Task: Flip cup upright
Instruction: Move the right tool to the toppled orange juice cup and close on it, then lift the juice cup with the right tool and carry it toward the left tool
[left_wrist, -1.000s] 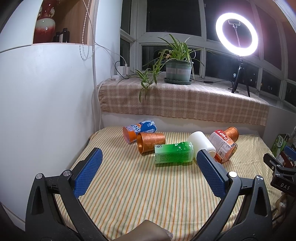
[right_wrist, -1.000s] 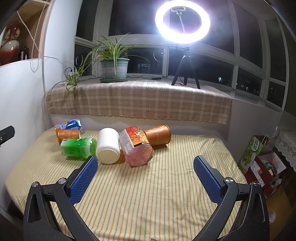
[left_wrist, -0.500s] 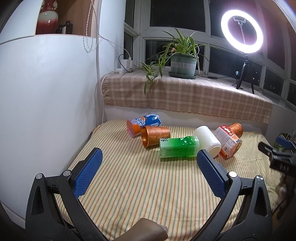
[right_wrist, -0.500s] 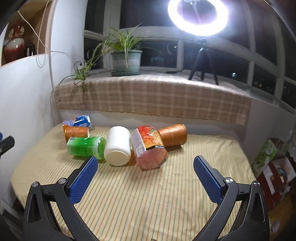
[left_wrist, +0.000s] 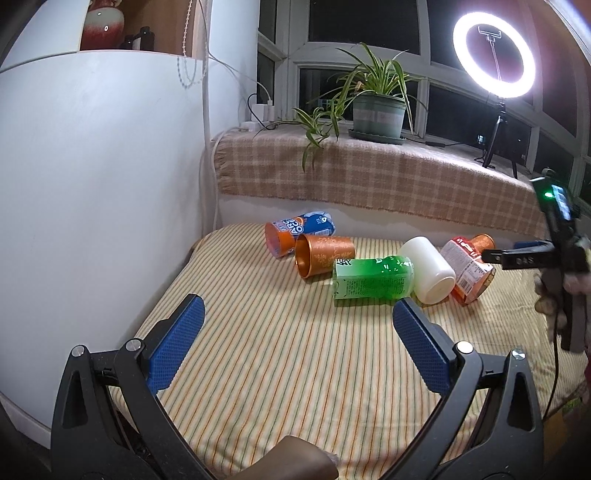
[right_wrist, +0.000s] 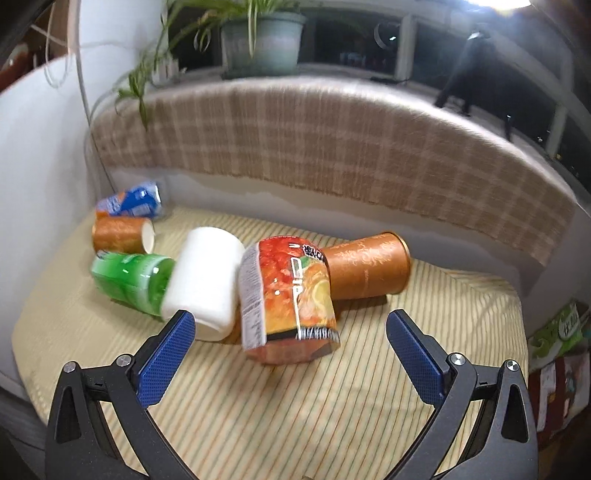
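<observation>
Several cups lie on their sides on the striped mat (left_wrist: 288, 354): a blue-orange cup (left_wrist: 299, 230), a copper cup (left_wrist: 323, 255), a green cup (left_wrist: 371, 282), a white cup (left_wrist: 428, 269), a red-orange printed cup (left_wrist: 467, 269) and a second copper cup (left_wrist: 484, 242). My left gripper (left_wrist: 295, 339) is open and empty, short of the green cup. My right gripper (right_wrist: 291, 350) is open and empty, just in front of the red-orange printed cup (right_wrist: 291, 299), with the white cup (right_wrist: 207, 280) beside its left finger. The right gripper also shows in the left wrist view (left_wrist: 532, 256).
A white curved cabinet (left_wrist: 92, 192) borders the mat on the left. A plaid-covered sill (left_wrist: 369, 177) with a potted plant (left_wrist: 376, 114) and a ring light (left_wrist: 495, 62) runs behind. Boxes (right_wrist: 557, 332) sit beyond the mat's right edge.
My right gripper has moved forward and down toward the red-orange printed cup, now close in front of it. My left gripper shifted slightly forward. Both stay open.
</observation>
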